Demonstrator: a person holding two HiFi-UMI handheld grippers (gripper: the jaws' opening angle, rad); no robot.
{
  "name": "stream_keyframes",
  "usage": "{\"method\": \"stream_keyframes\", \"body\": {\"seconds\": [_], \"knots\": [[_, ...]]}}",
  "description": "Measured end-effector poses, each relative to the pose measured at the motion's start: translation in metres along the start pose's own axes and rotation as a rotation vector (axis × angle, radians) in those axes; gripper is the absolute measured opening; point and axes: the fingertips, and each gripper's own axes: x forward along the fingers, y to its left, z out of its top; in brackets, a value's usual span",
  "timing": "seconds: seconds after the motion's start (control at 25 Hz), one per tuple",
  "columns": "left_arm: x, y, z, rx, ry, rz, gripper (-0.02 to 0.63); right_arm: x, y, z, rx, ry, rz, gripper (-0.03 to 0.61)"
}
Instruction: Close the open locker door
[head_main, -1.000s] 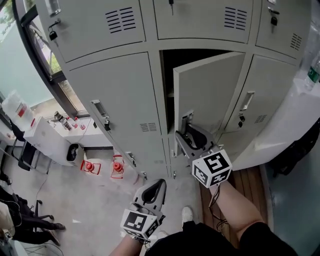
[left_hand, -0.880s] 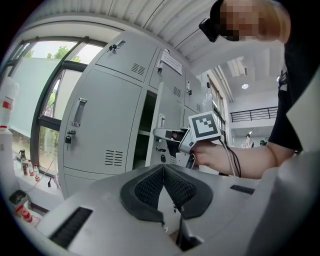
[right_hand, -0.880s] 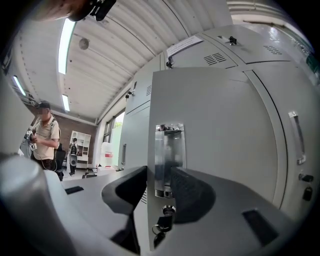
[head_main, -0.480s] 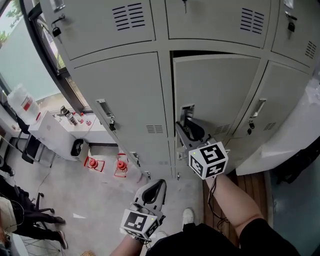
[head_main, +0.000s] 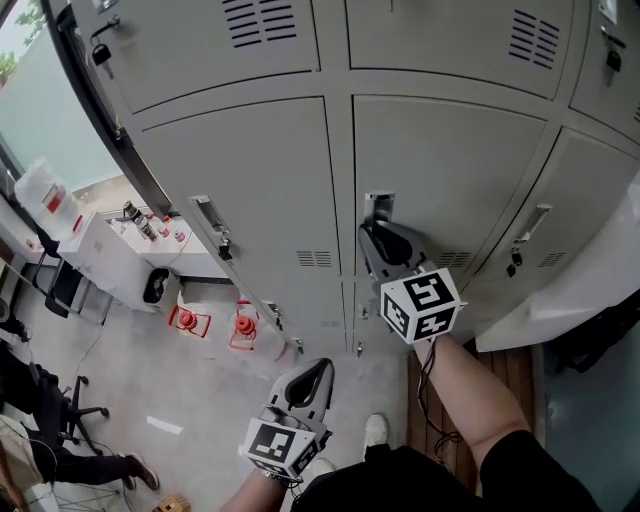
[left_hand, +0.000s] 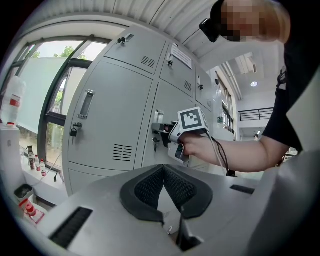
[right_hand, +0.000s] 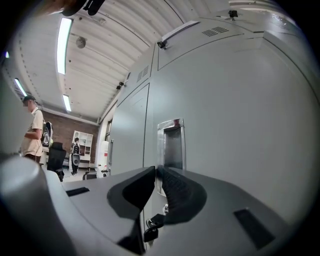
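The grey locker door (head_main: 450, 170) now lies flush with the doors around it. Its recessed metal handle (head_main: 378, 208) sits at the door's left edge. My right gripper (head_main: 383, 236) points at the door just below that handle. In the right gripper view the handle (right_hand: 171, 145) stands right behind the right gripper (right_hand: 154, 171). Its jaws are closing, with only a thin slit left and nothing between them. A small padlock (right_hand: 150, 233) hangs below them. My left gripper (head_main: 316, 368) hangs low, away from the lockers, and in its own view the left gripper (left_hand: 163, 169) is shut and empty.
A neighbouring locker door at the left carries a handle with a padlock (head_main: 220, 245). Two red objects (head_main: 238, 328) stand on the floor by a white cabinet (head_main: 100, 262) with bottles. A white panel (head_main: 570, 285) leans at the right. A person's legs (head_main: 100, 465) are at the lower left.
The locker door swung from half open to fully shut against its frame. My right gripper followed it in towards the lockers, at the handle. The left gripper stayed put.
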Motion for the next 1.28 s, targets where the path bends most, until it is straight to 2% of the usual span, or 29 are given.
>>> {"method": "stream_keyframes", "body": {"seconds": [0.44, 0.92, 1.12, 1.16, 1.28], "knots": [[0.012, 0.009, 0.000, -0.016, 0.009, 0.000, 0.015, 0.008, -0.006, 0.000, -0.008, -0.012, -0.027, 0.094], [0.013, 0.006, 0.000, -0.003, 0.015, -0.023, 0.015, -0.001, 0.003, 0.000, -0.033, -0.020, 0.004, 0.115], [0.007, 0.002, 0.000, -0.013, 0.016, -0.023, 0.015, -0.009, -0.014, -0.003, 0.008, -0.023, -0.068, 0.129], [0.006, 0.001, -0.001, -0.010, 0.018, -0.024, 0.015, -0.011, -0.018, -0.005, 0.016, -0.021, -0.075, 0.115], [0.001, 0.000, -0.002, 0.006, 0.016, -0.029, 0.015, -0.018, -0.025, -0.011, 0.007, -0.004, -0.095, 0.118]]}}
